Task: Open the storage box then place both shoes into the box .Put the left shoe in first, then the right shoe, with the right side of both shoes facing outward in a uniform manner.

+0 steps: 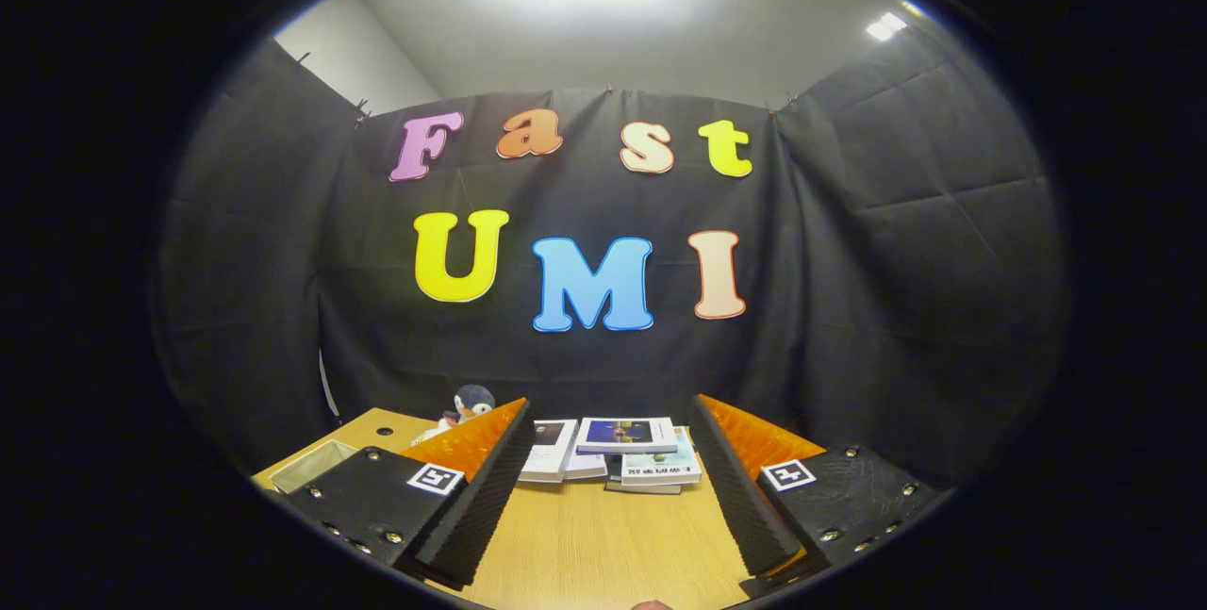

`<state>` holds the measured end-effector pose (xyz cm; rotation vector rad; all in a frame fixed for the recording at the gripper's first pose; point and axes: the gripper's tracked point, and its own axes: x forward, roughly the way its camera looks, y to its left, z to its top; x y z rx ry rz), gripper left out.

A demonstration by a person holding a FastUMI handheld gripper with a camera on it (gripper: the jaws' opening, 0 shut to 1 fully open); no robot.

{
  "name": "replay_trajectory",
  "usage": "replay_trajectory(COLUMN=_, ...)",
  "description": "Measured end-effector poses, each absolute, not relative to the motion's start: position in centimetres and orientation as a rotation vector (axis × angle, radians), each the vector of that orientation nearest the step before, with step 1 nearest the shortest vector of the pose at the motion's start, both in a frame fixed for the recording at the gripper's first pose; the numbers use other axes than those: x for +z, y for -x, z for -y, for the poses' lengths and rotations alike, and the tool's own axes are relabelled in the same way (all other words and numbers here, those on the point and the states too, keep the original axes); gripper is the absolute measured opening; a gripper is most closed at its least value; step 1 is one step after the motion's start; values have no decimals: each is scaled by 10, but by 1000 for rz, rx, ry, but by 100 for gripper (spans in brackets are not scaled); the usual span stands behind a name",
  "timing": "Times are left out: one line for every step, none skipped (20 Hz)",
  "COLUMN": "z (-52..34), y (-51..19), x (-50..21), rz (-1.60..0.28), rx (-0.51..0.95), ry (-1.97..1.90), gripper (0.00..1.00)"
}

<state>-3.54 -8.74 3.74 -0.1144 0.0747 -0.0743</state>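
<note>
Gripper view has the tongs (608, 497) held wide apart with nothing between them, just bare wooden worktop (603, 544) running out ahead. Beyond the fingertips there's a small stack of books (618, 459) against the black booth wall, and a little plush penguin (469, 404) peeking up behind the left finger. Off to the left past that finger sits a pale open-topped tray or bin (311, 464); can't tell if that's the storage box or not. No shoes or obvious box from this angle, so I can't say if they're packed or waiting. Honestly, whichever stage this is, I'd tip the camera down and sweep slowly to find the box before committing to anything, keeping the fingers spread.
</note>
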Motion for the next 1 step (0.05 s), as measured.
replay_trajectory(z=87, y=35, x=40, rz=-67, rx=-75, ry=113, gripper=99)
